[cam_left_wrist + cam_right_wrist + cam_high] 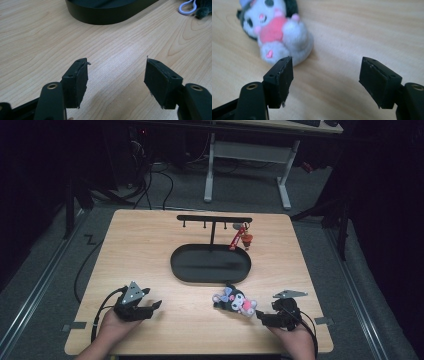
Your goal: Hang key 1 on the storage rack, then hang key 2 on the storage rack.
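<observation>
A small plush toy (235,301), grey and white with a pink front, lies on the wooden table near the front right. In the right gripper view the plush toy (284,37) sits just ahead and to the left of my right gripper (327,62), which is open with only bare wood between its pads. From above, that right gripper (260,316) is just right of the toy. My left gripper (155,306) rests at the front left, and the left gripper (117,65) stands open over bare table.
A black oval tray (180,270) sits mid-table with a black hook rack (215,218) rising from it; a red keychain (240,237) hangs at the rack's right end. The tray's wall (107,15) lies ahead of the left jaws. White desk legs (285,185) stand beyond the table.
</observation>
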